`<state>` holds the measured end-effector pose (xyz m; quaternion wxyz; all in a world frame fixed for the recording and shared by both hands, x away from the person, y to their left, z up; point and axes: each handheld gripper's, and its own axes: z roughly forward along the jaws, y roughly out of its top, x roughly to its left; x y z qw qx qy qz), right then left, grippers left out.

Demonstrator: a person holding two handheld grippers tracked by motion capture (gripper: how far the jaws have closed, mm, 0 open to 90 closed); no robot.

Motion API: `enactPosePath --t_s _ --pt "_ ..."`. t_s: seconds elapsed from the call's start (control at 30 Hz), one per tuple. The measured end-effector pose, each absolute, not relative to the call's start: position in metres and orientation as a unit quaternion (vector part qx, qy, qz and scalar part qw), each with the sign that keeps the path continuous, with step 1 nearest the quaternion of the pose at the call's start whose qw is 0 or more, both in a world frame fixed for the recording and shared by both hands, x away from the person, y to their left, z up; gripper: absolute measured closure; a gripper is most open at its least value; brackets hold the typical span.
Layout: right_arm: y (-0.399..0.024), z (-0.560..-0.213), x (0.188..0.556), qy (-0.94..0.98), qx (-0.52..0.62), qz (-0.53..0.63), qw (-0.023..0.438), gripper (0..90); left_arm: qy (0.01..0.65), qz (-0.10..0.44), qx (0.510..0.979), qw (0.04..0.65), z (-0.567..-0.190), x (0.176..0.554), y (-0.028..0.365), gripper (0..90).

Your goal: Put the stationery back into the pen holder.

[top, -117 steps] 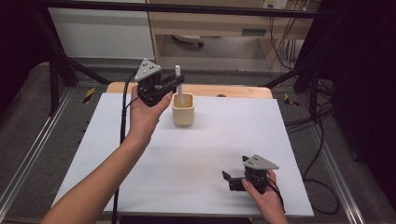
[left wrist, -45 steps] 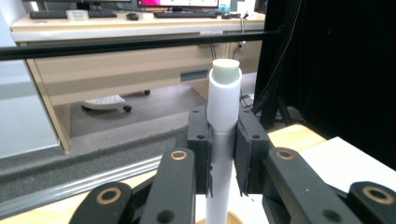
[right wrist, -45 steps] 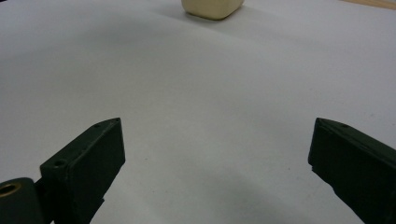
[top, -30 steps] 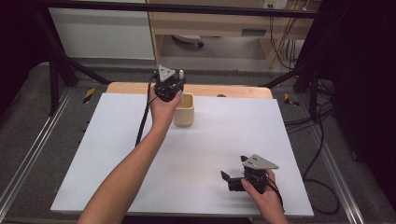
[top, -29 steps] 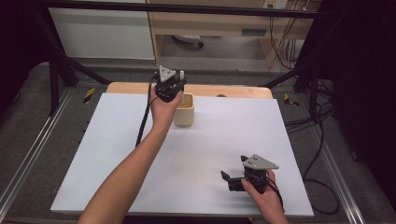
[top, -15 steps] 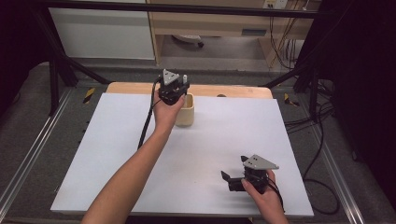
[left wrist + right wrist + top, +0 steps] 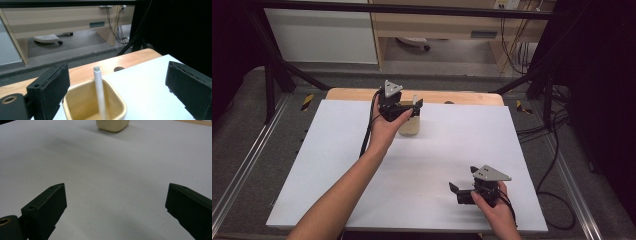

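A beige cup (image 7: 410,128) stands at the far middle of the white table (image 7: 337,165). A white stick (image 7: 99,92) stands upright in it, leaning on the rim of the cup (image 7: 119,105). My left gripper (image 7: 414,108) hovers just over the cup. Its jaws have just been opening and stand wide on either side of the stick (image 7: 414,100) without touching it. In its own view the left gripper (image 7: 118,71) shows both pads clear of the stick. My right gripper (image 7: 462,180) rests open near the front right, and the right gripper (image 7: 115,192) has bare table between its jaws, with the cup (image 7: 112,125) far ahead.
A wooden strip (image 7: 462,97) with a small hole runs along the table's far edge. Beyond it are grey floor, a desk and a chair base (image 7: 48,38). Black frame posts and cables (image 7: 552,135) stand to the right.
The left jaws were shut on the white stick over the cup and have opened, leaving the stick standing in the cup. The right hand has not moved.
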<state>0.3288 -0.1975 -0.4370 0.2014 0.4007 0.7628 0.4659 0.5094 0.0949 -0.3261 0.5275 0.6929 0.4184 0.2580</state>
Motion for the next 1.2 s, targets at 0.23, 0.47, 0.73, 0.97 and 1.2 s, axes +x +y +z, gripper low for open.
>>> enactPosePath --t_s 0.23,0.47,0.73,0.97,1.2 --pt "-0.200 -0.438 0.328 0.759 0.405 0.469 0.198 4.0 0.423 0.239 0.688 0.539 -0.339 0.490 0.094 5.9" --pt "-0.200 -0.436 0.328 0.759 0.404 0.469 0.203 3.9 0.408 0.241 0.698 0.537 -0.336 0.477 0.093 5.1" --pt "-0.199 -0.439 0.330 0.759 0.406 0.469 0.197 4.7 0.411 0.238 0.690 0.546 -0.329 0.468 0.099 4.4" --pt "-0.199 -0.439 0.330 0.758 0.406 0.469 0.200 4.4 0.418 0.228 0.686 0.551 -0.327 0.462 0.111 4.4" --pt "-0.201 -0.438 0.330 0.757 0.409 0.467 0.202 4.1 0.417 0.233 0.680 0.556 -0.320 0.455 0.129 4.4"
